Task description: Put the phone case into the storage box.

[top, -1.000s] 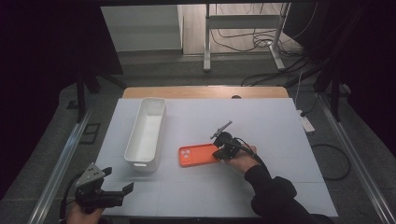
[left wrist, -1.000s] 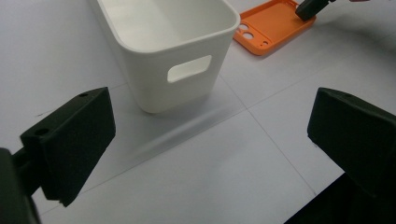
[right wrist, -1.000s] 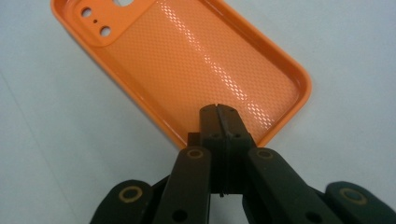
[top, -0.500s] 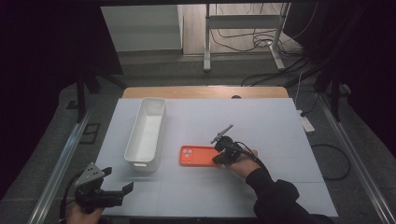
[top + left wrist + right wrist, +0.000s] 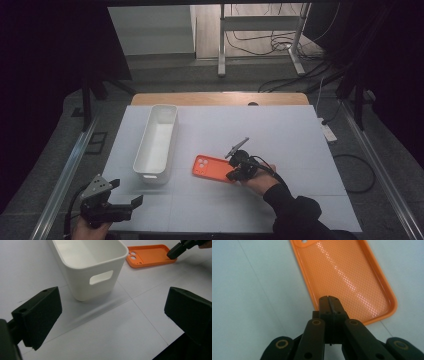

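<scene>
**A:** Where is your right gripper (image 5: 235, 175) at this moment?

**B:** You have it low over the near end of the orange phone case (image 5: 214, 168). In the right gripper view its two jaws are pressed flat against each other, tip to tip, with nothing between them. The closed tip (image 5: 329, 302) sits over the case's bottom edge, at the corner nearest you. I cannot tell whether the tip actually touches the rim or hangs just above it.

**A:** And the case itself?

**B:** It lies flat on the white table (image 5: 280, 135) with its hollow side up; you can see the dimpled inner surface (image 5: 347, 275) shining. The camera cut-out end points away from your right hand, toward the white bin (image 5: 156, 141). The case is just to the right of that bin in the high view, near it but not touching.

**A:** What about my left gripper (image 5: 122, 205)?

**B:** You hold it at the near left corner of the table, well apart from the case. Its jaws stand wide apart and hold nothing. In the left gripper view you look between them at the short end wall of the bin (image 5: 100, 277), the one with the handle slot, and beyond it at the case (image 5: 150, 255) with your other gripper's dark tip (image 5: 176, 251) at its far edge.

**A:** Is the bin upright?

**B:** Yes, it stands on its base, opening upward, its long side running away from you.
</scene>
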{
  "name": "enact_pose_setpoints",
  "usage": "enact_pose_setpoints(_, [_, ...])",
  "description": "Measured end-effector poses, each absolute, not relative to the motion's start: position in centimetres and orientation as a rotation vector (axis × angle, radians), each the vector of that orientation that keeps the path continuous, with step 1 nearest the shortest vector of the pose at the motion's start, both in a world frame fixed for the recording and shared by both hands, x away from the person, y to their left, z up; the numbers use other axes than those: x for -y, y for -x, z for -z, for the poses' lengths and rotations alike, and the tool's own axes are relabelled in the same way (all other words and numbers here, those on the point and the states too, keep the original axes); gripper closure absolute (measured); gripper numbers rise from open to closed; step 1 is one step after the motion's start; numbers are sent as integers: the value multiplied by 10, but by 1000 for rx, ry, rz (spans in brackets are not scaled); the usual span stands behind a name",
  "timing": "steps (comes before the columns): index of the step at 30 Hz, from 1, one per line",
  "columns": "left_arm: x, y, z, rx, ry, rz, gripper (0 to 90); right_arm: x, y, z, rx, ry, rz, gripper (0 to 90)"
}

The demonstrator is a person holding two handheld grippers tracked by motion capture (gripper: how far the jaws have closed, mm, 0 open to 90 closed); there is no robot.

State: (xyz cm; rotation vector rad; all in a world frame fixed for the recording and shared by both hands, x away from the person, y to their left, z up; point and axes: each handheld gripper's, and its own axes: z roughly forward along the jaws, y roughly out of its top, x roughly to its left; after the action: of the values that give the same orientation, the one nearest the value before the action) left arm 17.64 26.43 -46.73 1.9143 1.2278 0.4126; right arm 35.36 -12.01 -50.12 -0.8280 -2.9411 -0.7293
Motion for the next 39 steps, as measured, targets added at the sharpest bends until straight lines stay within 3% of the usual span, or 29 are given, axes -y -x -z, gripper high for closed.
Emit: enact_pose_setpoints(39, [-265, -176, 467, -1220, -1909, -408, 21, 91, -326, 508, 2936, 688, 721, 891])
